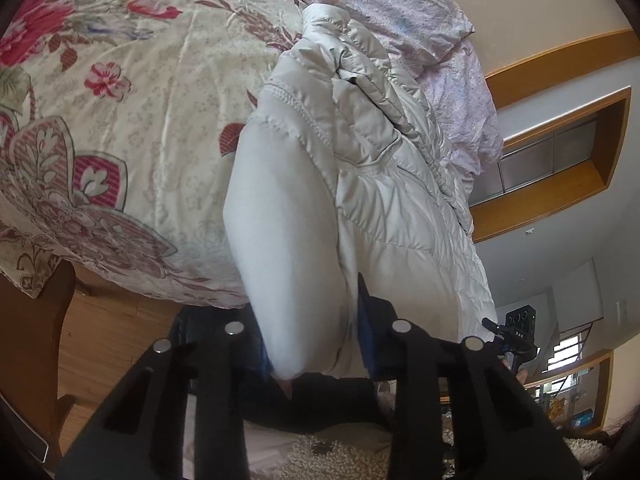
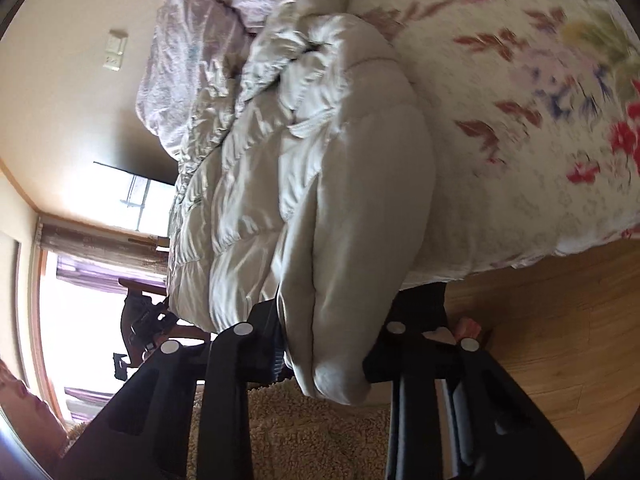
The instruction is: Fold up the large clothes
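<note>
While the white puffer jacket (image 1: 360, 184) hangs over the bed (image 1: 132, 128) edge, left claw (image 1: 316, 344) and right claw (image 2: 328, 344) clamp its hem, tilted down; floor (image 2: 540, 320) open below.

A home bedroom: floral bedspread (image 1: 132, 120); crumpled quilt (image 2: 188, 60); wood floor (image 2: 540, 320).

I see a bed under a cream floral bedspread (image 1: 132, 92), red and pink blooms running to its near edge, with a crumpled lilac quilt (image 1: 452, 52) heaped at the far end. Below the bed's edge lies a wooden plank floor (image 2: 552, 320) and a shaggy beige rug (image 2: 312, 436). Cream walls (image 2: 72, 128) carry a pale switch plate (image 2: 114, 54). Wood-trimmed window frames (image 1: 560, 136) break the wall, and bright daylight pours through a curtained window (image 2: 80, 320).
</note>
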